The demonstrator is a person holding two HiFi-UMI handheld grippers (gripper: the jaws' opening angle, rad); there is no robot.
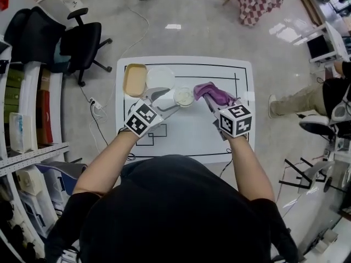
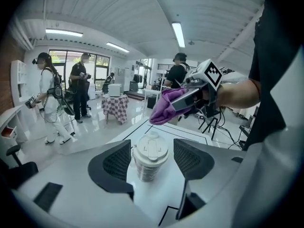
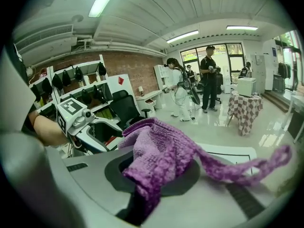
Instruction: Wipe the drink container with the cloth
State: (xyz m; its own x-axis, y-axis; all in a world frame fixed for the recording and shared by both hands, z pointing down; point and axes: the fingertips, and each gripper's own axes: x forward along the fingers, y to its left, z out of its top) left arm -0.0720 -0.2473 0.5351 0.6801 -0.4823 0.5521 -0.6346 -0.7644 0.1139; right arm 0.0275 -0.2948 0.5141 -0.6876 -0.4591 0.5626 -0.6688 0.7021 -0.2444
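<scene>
That cup (image 2: 151, 158) looks light and tippy, so grab its ribbed middle gently. The left tongs (image 2: 153, 148) sit apart around it, the right tongs (image 3: 156, 175) clamped on the floppy cloth (image 3: 164, 151).

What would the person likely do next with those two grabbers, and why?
Probably close the left gripper on the cup: it stands upright between the open jaws, ungripped. The right gripper holds the purple cloth, so steadying the cup should come before wiping.
</scene>
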